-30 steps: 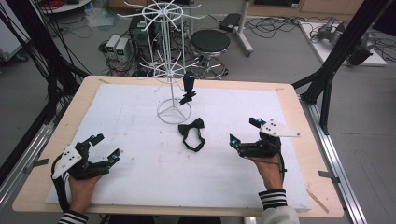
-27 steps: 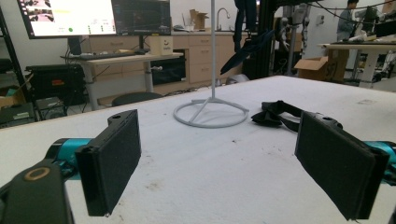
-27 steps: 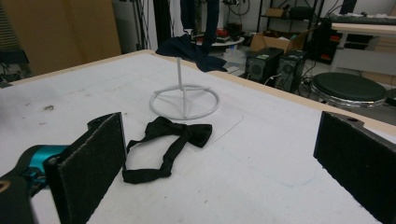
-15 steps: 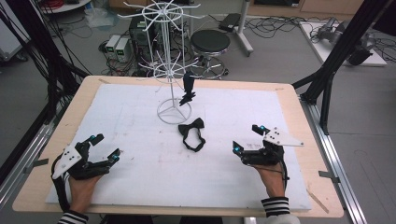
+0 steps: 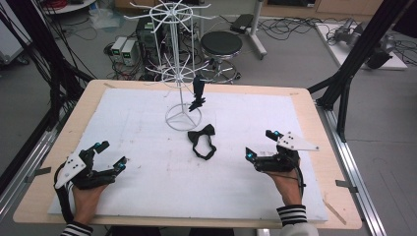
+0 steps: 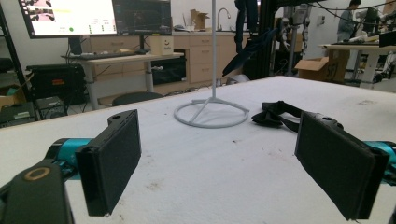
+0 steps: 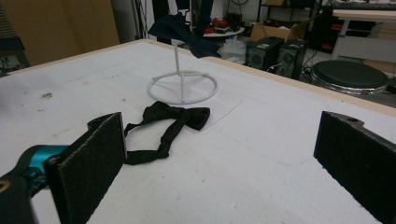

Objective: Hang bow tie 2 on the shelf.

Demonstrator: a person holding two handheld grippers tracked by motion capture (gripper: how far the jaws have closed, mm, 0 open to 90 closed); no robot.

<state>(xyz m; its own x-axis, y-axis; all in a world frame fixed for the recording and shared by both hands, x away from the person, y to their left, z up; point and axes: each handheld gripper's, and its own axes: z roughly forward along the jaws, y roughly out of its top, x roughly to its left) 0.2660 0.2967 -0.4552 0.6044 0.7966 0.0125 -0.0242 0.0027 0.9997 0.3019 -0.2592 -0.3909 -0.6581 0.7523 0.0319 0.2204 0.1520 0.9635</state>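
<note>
We hold both grippers low over the table [image 5: 147, 206], jaws spread wide and empty — the left gripper [image 5: 105, 157] far off to one side, the right gripper [image 5: 260, 145] nearer the work. The black bow tie [image 5: 202, 140] lies flat ahead and to the left of the right gripper, just short of the white wire stand [image 5: 183, 118], where another dark tie [image 5: 198, 93] hangs. We judge this the approach step: next, reach and pinch the bow. Its long axis runs from knot toward us — strap loop trailing nearest.

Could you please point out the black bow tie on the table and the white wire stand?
black bow tie [image 5: 202, 133]: high view, on its knot.
white wire stand [image 5: 183, 118]: high view, on its round base ring.
</note>
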